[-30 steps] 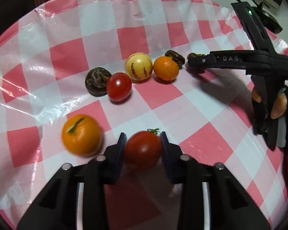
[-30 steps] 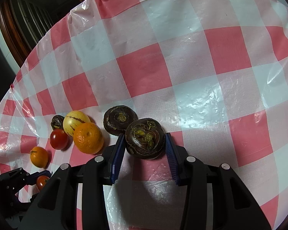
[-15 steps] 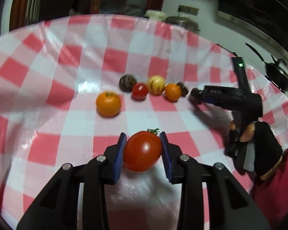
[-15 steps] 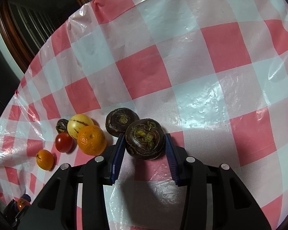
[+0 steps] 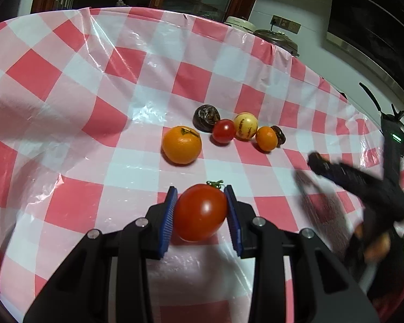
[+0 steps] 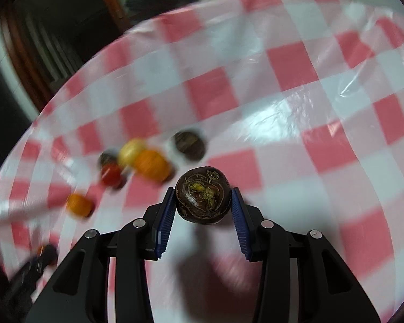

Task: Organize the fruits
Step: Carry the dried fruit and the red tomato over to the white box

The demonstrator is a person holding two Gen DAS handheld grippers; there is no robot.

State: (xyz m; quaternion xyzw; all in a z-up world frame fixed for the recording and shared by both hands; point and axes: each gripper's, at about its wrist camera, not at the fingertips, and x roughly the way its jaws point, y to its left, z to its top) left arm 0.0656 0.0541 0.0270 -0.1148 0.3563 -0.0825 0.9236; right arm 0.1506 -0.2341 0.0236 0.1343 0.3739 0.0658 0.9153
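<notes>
Red-and-white checked plastic covered the table [image 5: 67,86]. From the left hand-held gripper [image 5: 200,211], clamped on a large tomato [image 5: 200,212], the row of fruit [image 5: 237,130] lay at twelve o'clock, well apart. The right hand-held gripper [image 6: 203,202] gripped a dark brown fruit [image 6: 203,196]; the row sat toward its ten o'clock, nearer.

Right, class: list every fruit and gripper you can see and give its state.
Left gripper: shut on large tomato.
Right gripper: shut on dark fruit.
Large orange: loose on tablecloth.
Small tomato: loose, in the far cluster.
</notes>
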